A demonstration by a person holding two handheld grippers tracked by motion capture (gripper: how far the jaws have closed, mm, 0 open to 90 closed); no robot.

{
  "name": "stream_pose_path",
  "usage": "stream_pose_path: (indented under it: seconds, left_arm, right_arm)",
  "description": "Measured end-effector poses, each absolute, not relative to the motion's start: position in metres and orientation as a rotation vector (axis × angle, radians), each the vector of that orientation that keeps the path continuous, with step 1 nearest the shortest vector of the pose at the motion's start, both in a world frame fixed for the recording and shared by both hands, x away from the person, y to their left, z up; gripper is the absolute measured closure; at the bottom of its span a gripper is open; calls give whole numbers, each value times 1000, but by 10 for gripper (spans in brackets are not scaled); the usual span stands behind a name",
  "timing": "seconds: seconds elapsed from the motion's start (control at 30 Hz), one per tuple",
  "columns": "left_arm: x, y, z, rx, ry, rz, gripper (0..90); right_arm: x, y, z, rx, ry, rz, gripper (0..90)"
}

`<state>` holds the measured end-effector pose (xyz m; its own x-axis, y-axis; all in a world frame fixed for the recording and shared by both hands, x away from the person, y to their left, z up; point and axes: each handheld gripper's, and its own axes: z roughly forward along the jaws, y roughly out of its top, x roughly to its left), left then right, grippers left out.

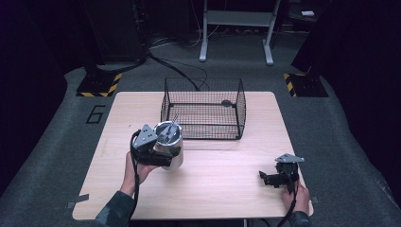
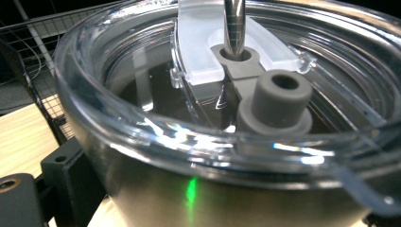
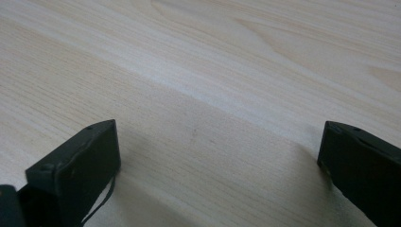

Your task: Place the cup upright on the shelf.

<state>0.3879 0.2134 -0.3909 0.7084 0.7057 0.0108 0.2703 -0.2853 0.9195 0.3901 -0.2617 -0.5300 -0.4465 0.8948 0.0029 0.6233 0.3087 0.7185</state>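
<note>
A steel tumbler with a clear plastic lid stands upright on the table's left half, just before the wire basket; a metal straw pokes through the lid.

tumbler before wire basket, seemingly apart

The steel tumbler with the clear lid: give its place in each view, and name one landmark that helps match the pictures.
High view: the steel tumbler stands left of centre on the table, in front of the wire basket, with the left gripper on it.
Left gripper view: its clear lid and metal straw loom close.
Right gripper view: not in it; open jaws over bare wood.
Shared landmark: the basket mesh, upper left in the left gripper view.
</note>
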Motion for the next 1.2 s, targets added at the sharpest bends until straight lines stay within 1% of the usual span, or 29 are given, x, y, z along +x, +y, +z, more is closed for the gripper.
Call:
stream_pose_path:
  seconds: [0.93, 1.2]
  left_arm:
    - [420, 183, -349, 1823, 692, 475, 41]
    - [436, 178, -339, 1816, 695, 470, 41]
  right_arm:
    - [390, -262, -530, 1347, 2186, 928, 0]
    - [391, -262, -530, 1342, 2187, 928, 0]
